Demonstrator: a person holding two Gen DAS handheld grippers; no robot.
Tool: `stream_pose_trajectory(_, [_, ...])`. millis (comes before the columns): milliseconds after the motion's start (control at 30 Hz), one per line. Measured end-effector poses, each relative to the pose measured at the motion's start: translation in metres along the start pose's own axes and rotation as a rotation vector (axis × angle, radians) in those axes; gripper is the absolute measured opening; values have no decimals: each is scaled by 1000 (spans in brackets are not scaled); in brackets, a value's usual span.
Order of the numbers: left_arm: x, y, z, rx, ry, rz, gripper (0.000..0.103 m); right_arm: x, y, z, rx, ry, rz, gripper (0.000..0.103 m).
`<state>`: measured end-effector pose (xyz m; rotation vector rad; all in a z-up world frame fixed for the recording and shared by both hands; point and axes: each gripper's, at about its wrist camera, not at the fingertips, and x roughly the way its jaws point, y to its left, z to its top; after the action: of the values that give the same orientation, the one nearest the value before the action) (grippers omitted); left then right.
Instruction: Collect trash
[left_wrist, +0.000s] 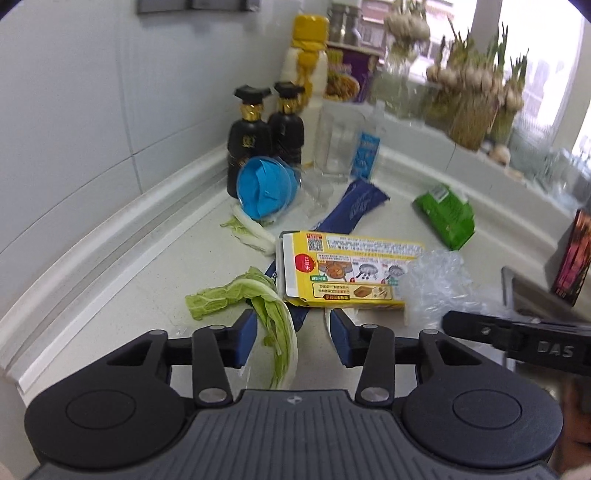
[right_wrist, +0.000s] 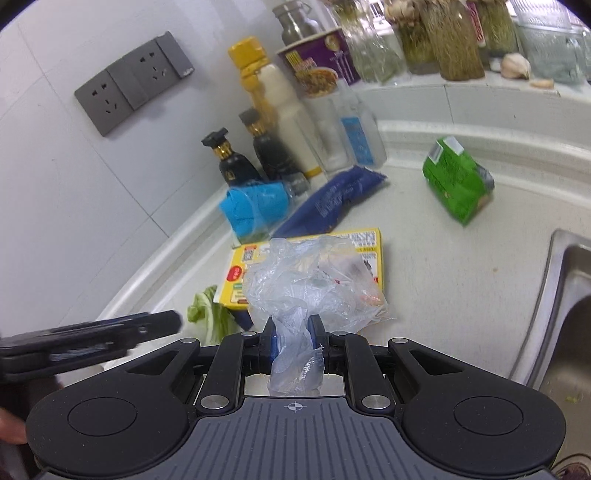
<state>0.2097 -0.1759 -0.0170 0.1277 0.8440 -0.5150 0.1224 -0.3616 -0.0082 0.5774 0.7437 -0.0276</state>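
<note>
My left gripper (left_wrist: 292, 318) hangs over a green cabbage leaf (left_wrist: 277, 332) on the worktop. The leaf runs up between the jaws, which stand apart and do not clamp it. My right gripper (right_wrist: 293, 325) is shut on a crumpled clear plastic bag (right_wrist: 314, 284), which billows out over a yellow carton (right_wrist: 356, 240). That carton (left_wrist: 351, 273) lies flat just beyond the leaf. Further back lie a dark blue packet (left_wrist: 354, 206), a green packet (left_wrist: 445, 214), a second leaf scrap (left_wrist: 251, 229) and a blue wad in a clear cup (left_wrist: 262, 188).
Two dark bottles (left_wrist: 247, 140), a yellow-capped bottle (left_wrist: 308, 74), a glass (left_wrist: 336, 144) and jars stand in the back corner. A steel sink (right_wrist: 554, 295) opens at the right. Wall sockets (right_wrist: 133, 85) sit on the left wall.
</note>
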Motion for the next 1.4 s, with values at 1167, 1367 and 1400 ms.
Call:
stream_pose_trajectory(1167, [-91, 26, -29, -272, -56, -173, 4, -27, 34, -34, -62, 107, 38, 14])
stream_pose_trajectory(1367, [-119, 40, -63, -351, -73, -163, 4, -32, 49, -52, -70, 156, 82, 14])
stream_pose_trajectory(1400, [-123, 43, -69, -365, -74, -157, 4, -32, 52, -56, -72, 166, 90, 14])
